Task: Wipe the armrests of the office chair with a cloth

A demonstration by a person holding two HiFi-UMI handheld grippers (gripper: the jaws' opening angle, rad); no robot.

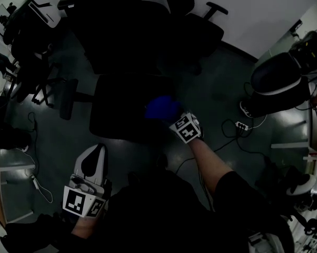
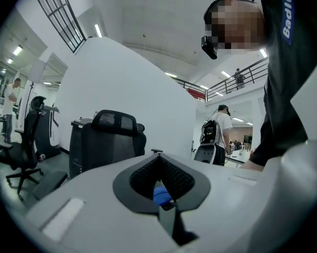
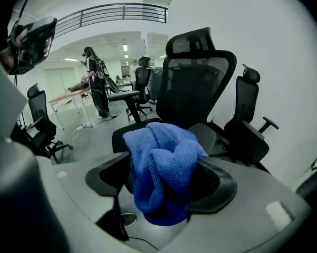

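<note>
Step, I judge: carrying cloth to armrest, wiping not begun. Your right gripper (image 3: 168,168): jaws spread wide, blue cloth (image 3: 159,141) bunched loose between them, office chair (image 3: 192,88) ahead of jaws. Left gripper (image 2: 159,159): jaws together, empty. Next, probably: pinch cloth firmly again, then press it on armrest.

Blue terry cloth (image 3: 162,165), bunched into a soft upright lump, sitting between the wide-apart fingers (image 3: 217,186) of the right gripper (image 3: 167,168), above the dark seat of a black office chair (image 3: 198,83) with mesh back and headrest, one padded armrest (image 1: 67,98) out at its side.
</note>
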